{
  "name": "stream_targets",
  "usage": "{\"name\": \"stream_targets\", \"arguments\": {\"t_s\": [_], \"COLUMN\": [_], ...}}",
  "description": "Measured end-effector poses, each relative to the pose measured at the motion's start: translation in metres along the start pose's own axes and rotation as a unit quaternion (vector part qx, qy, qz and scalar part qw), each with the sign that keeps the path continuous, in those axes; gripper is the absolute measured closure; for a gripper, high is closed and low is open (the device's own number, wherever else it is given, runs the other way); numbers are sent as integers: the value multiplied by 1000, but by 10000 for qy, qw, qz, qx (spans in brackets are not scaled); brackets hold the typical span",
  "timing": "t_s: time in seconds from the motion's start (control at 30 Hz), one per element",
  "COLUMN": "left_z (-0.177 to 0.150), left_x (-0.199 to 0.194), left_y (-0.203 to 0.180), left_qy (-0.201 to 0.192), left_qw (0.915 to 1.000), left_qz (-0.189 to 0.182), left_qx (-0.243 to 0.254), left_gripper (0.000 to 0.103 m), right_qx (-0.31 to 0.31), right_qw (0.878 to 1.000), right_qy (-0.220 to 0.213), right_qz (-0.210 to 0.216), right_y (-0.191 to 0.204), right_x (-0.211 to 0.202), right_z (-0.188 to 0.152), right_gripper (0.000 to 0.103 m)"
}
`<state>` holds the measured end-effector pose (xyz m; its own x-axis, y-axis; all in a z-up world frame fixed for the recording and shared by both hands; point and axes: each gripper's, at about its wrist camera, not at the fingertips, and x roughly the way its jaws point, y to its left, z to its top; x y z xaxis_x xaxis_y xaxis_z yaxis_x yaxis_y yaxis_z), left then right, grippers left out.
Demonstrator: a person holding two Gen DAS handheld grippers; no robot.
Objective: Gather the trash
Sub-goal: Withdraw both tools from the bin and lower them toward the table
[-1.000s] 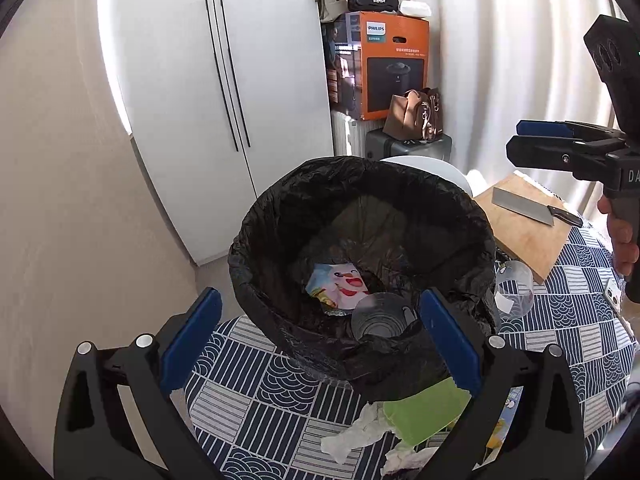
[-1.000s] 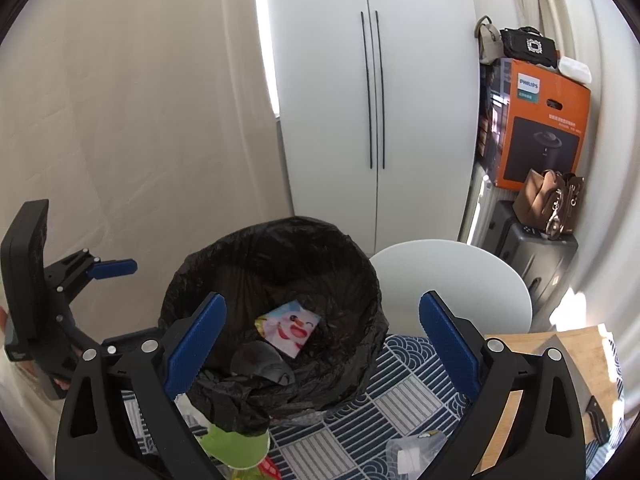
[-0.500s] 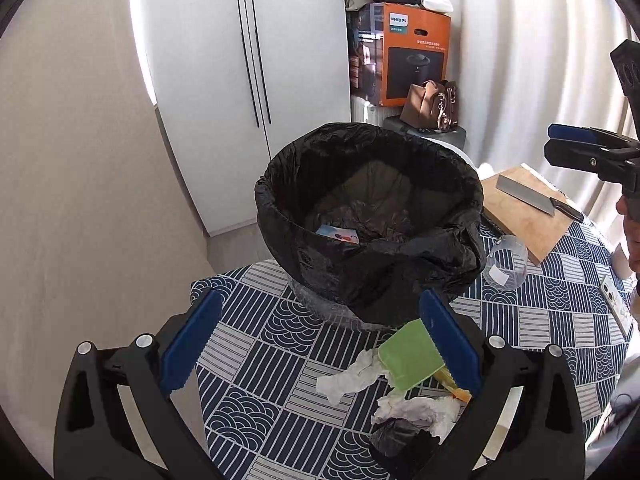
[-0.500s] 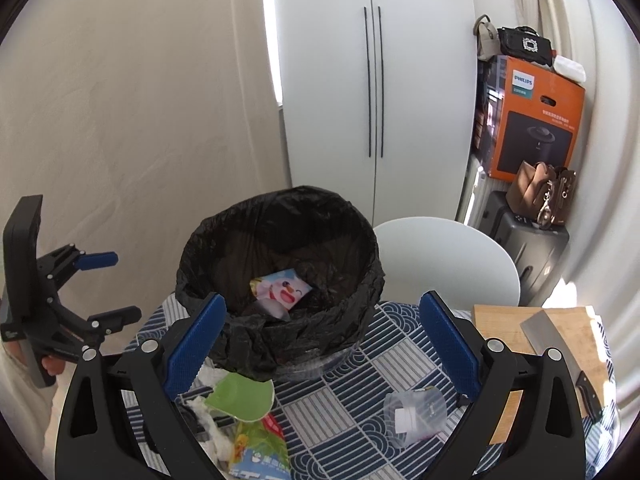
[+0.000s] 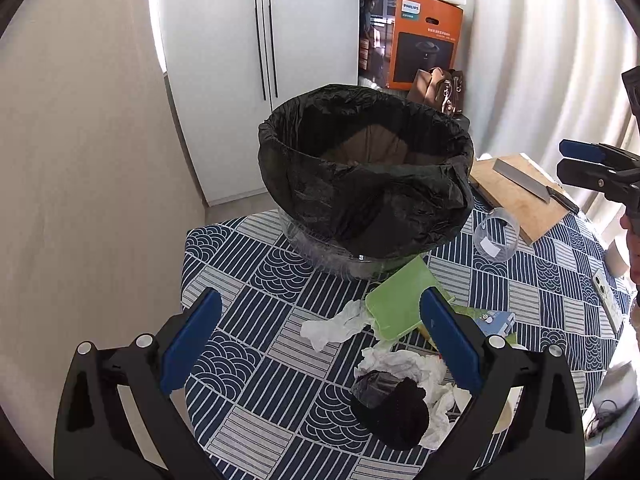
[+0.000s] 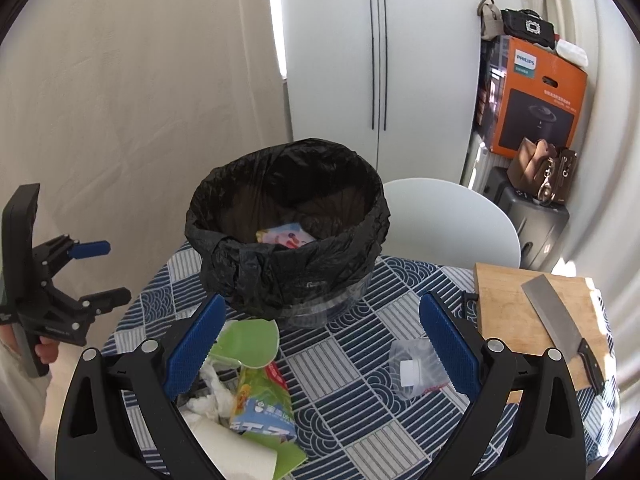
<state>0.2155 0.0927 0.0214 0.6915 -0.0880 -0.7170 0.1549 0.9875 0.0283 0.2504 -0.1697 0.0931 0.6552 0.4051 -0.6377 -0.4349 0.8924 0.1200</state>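
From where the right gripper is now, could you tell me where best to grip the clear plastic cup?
The clear cup lies on its side on the tablecloth, apart from the other litter. I would bring the open right gripper down from above and close across its round wall near the middle, probably gently, since thin plastic may buckle.

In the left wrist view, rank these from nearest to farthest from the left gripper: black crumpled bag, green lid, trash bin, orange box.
From the left gripper, jaws open:
1. Black crumpled bag, low right, beside the right jaw.
2. Green lid, just ahead on the cloth.
3. Trash bin, centre, behind the lid.
4. Orange box, far back by the wall.
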Motion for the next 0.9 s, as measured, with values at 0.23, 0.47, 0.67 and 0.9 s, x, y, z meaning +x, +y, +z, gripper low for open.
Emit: {"name": "stream_targets", "arguments": {"t_s": [0.23, 0.47, 0.67, 0.9], "left_z": [-20, -40, -52, -66], "left_x": [3, 9, 13, 27], "left_y": [-8, -15, -17, -27], "left_qy": [235, 450, 509, 754], "left_qw": [9997, 9989, 9983, 9966], "left_qz": [47, -16, -99, -239], "left_qx": [-32, -113, -263, -223], "left_gripper": [6, 6, 6, 6], "right_qx": [-35, -147, -146, -229], "right_qw": [9995, 9975, 9946, 9891], "right_qy": [299, 650, 951, 1358], "right_qz": [104, 216, 381, 529], "right_y": [4, 10, 15, 24], "right_x": [10, 26, 41, 65], "right_z": [-23, -44, -58, -74], "right_gripper": [10, 10, 10, 10]}}
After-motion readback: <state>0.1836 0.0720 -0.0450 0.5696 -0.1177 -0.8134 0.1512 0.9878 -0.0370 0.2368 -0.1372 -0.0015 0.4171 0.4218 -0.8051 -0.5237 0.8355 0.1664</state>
